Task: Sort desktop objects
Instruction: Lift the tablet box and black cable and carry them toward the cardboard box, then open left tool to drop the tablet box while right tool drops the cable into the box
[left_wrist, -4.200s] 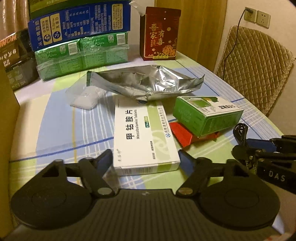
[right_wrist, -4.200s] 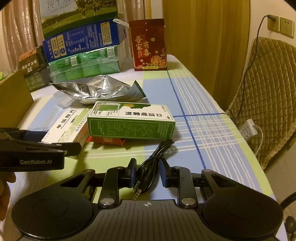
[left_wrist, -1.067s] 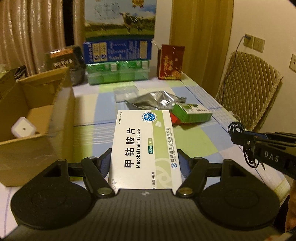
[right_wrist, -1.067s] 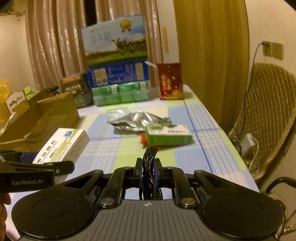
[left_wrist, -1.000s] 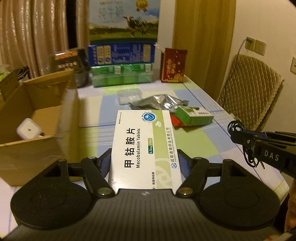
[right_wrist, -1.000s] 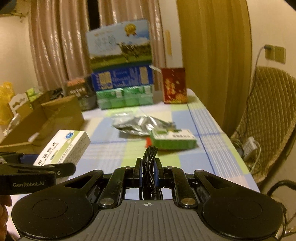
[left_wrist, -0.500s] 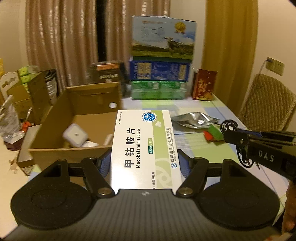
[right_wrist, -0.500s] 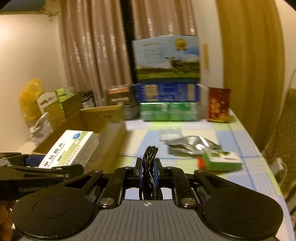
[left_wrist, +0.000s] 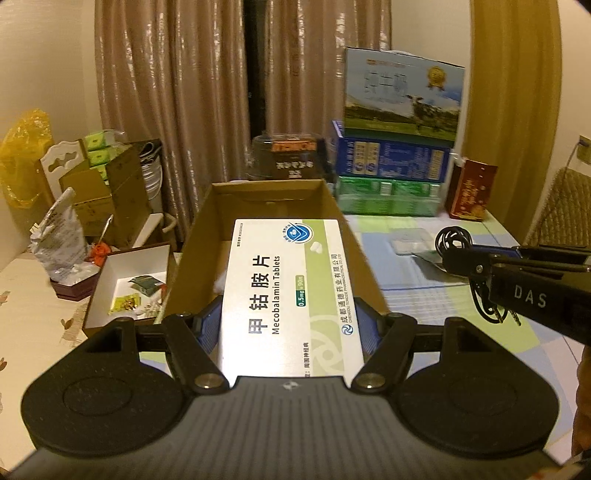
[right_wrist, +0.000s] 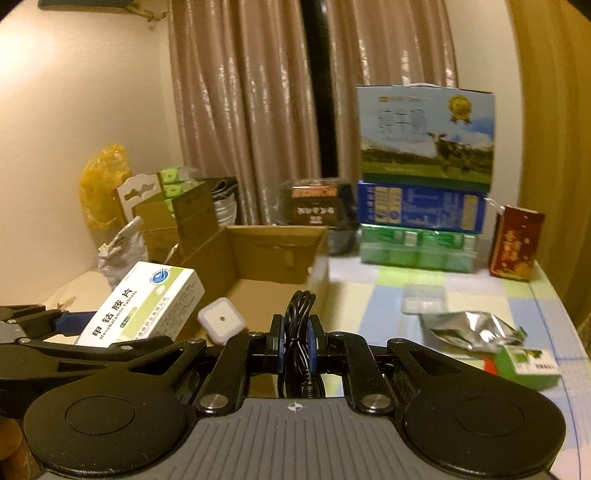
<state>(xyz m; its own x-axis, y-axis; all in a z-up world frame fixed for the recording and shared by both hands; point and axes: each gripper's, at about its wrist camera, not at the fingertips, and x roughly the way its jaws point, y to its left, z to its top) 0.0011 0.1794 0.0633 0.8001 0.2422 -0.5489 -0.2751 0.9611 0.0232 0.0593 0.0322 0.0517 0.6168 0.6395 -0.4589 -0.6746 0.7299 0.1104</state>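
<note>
My left gripper (left_wrist: 286, 314) is shut on a white-and-green tablet box (left_wrist: 291, 295), held over the near end of an open cardboard box (left_wrist: 266, 195). In the right wrist view the same tablet box (right_wrist: 147, 302) hangs at the left, beside the cardboard box (right_wrist: 280, 236). My right gripper (right_wrist: 297, 332) is shut on a coiled black cable (right_wrist: 300, 317), which also shows in the left wrist view as a cable (left_wrist: 452, 236) at the right. A white square adapter (right_wrist: 221, 320) lies inside the cardboard box.
On the plaid tablecloth (right_wrist: 480, 295) lie a silver foil bag (right_wrist: 469, 330), a green carton (right_wrist: 528, 363) and a clear blister pack (right_wrist: 423, 299). Stacked cartons (right_wrist: 421, 206) and a red box (right_wrist: 515, 243) line the back. A small white box (left_wrist: 129, 280) sits left.
Both grippers have swung left with their loads. The cardboard box now lies straight ahead of the tablet box, and the table items have slid to the right.
</note>
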